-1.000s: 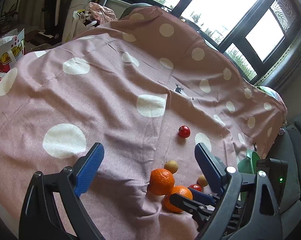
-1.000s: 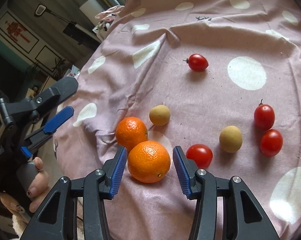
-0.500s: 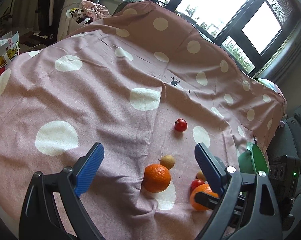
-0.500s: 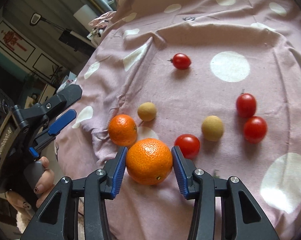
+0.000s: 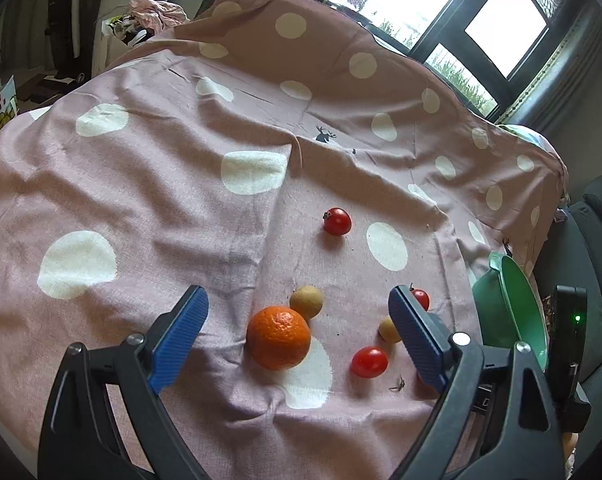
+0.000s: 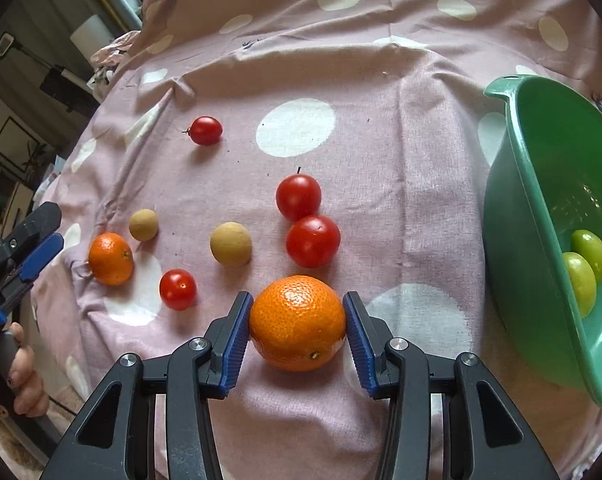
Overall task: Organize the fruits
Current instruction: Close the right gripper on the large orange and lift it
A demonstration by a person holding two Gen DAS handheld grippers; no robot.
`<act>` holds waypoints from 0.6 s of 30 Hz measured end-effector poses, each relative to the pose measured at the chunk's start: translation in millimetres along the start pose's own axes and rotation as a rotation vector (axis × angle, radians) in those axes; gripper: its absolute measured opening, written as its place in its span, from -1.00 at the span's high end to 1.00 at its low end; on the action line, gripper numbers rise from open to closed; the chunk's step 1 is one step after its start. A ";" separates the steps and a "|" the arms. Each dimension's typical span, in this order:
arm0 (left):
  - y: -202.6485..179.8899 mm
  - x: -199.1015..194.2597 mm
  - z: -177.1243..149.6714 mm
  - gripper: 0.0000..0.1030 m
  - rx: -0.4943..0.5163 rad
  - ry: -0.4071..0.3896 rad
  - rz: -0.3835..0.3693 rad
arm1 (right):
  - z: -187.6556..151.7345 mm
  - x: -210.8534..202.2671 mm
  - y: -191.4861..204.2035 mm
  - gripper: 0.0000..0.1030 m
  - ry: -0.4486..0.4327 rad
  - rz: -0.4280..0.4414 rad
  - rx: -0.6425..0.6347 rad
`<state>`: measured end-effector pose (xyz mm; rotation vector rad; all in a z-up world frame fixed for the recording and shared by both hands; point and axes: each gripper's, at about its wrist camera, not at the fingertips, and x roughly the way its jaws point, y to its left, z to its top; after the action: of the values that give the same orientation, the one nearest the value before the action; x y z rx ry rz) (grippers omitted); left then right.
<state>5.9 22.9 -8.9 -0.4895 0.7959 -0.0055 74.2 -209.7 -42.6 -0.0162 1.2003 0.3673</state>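
My right gripper [image 6: 297,328] is shut on an orange [image 6: 297,322] and holds it above the cloth, left of a green bowl [image 6: 513,240] that holds two green fruits [image 6: 583,268]. A second orange [image 6: 111,258] lies on the cloth, also in the left wrist view [image 5: 279,337]. Several red tomatoes [image 6: 313,241] and two tan round fruits [image 6: 231,243] lie around it. My left gripper [image 5: 297,332] is open and empty, hovering over the second orange. The bowl's rim shows in the left wrist view [image 5: 513,300].
A pink cloth with white dots [image 5: 141,184] covers the table, wrinkled near the fruits. Windows [image 5: 501,20] are behind. A dark sofa [image 5: 597,232] stands at the right, clutter and bags at the far left.
My right gripper closed on the near orange, lifted it and carried it right toward the green bowl. The left gripper stayed open and shifted slightly over the other orange.
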 end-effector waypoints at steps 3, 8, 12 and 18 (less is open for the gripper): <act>-8.3 2.8 -3.3 -0.77 0.027 0.011 -0.010 | 0.5 -1.6 0.2 0.09 -0.016 -0.001 0.005; -26.7 9.0 -10.8 -0.70 0.080 0.043 -0.058 | 2.6 -15.0 -12.3 -0.01 -0.051 0.062 0.056; -45.7 16.1 -20.7 -0.54 0.121 0.085 -0.124 | 4.7 -32.3 -25.4 -0.07 -0.121 0.104 0.098; -75.8 33.3 -38.5 -0.26 0.204 0.162 -0.167 | 8.3 -32.1 -35.4 -0.07 -0.150 0.140 0.157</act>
<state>16.3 -66.9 -22.5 -0.3641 0.8996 -0.2816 81.9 -250.0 -16.6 0.2285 1.0814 0.3896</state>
